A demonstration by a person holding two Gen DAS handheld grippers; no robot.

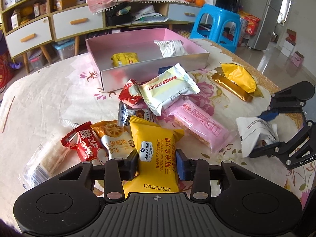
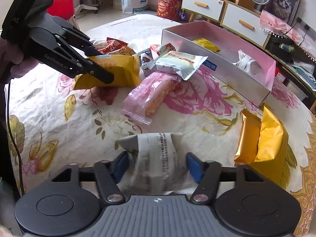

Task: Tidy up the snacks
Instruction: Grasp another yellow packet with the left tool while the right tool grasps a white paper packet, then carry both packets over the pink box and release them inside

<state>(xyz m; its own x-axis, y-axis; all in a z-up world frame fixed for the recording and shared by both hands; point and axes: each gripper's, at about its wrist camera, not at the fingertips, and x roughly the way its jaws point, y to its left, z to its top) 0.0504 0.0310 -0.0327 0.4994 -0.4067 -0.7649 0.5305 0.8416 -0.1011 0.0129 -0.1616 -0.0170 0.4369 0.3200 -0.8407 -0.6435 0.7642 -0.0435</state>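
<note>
My left gripper (image 1: 157,164) is shut on a yellow waffle sandwich packet (image 1: 156,148), one pad pressing on each side. The right wrist view shows the same grip, left gripper (image 2: 100,63) on the yellow packet (image 2: 122,69). My right gripper (image 2: 158,165) is shut on a white printed packet (image 2: 158,154), which is slightly blurred. From the left wrist view, the right gripper (image 1: 264,134) clasps that white packet (image 1: 254,132) just above the tablecloth. A silver box with a pink inside (image 1: 154,75) holds a yellow packet (image 1: 125,59) and a white packet (image 1: 170,48).
Loose snacks lie between the grippers and the box: a pink packet (image 1: 199,126), a white-green packet (image 1: 169,90), red (image 1: 85,144) and orange (image 1: 114,136) packets, gold packets (image 1: 237,83). Past the table stand a blue stool (image 1: 217,23) and a drawer cabinet (image 1: 77,21).
</note>
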